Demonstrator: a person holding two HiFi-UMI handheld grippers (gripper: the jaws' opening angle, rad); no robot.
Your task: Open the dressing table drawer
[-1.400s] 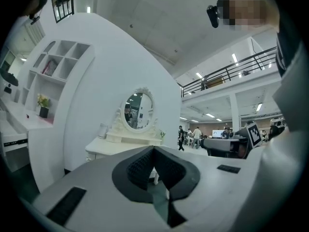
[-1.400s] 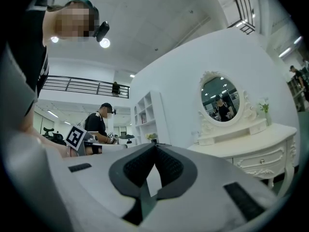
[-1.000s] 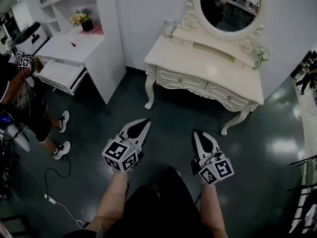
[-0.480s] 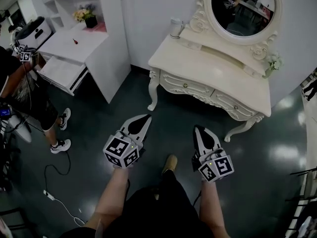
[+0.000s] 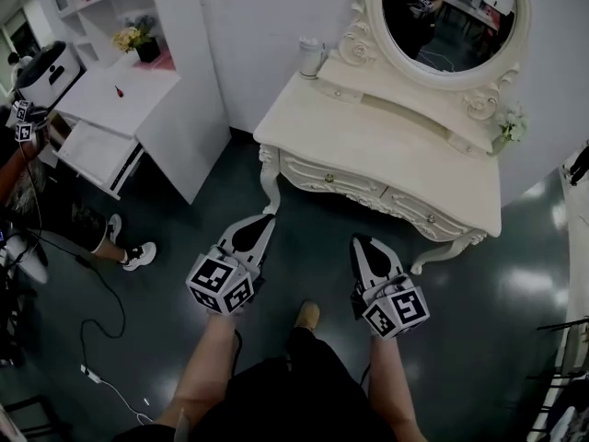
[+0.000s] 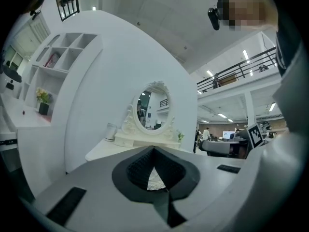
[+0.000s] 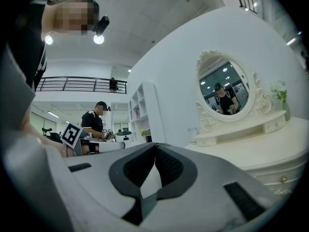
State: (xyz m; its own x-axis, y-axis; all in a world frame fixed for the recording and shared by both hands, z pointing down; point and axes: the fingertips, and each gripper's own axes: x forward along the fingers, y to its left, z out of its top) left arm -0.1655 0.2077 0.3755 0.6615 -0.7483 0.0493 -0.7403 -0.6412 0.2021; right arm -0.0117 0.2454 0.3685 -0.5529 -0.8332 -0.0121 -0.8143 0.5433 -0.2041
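I find the left gripper and right gripper, both closed and empty, brought nearer the table; the drawer ahead of them remains shut and untouched.

Dressing table looks like smooth cream-painted wood with a soft sheen; the dark floor is super glossy.

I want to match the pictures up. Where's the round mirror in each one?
Head view: the mirror is at the top right.
Left gripper view: the mirror is in the middle of the picture.
Right gripper view: the mirror is on the right, a little above the middle.
Shared landmark: the white cup just left of the mirror shows in all three.
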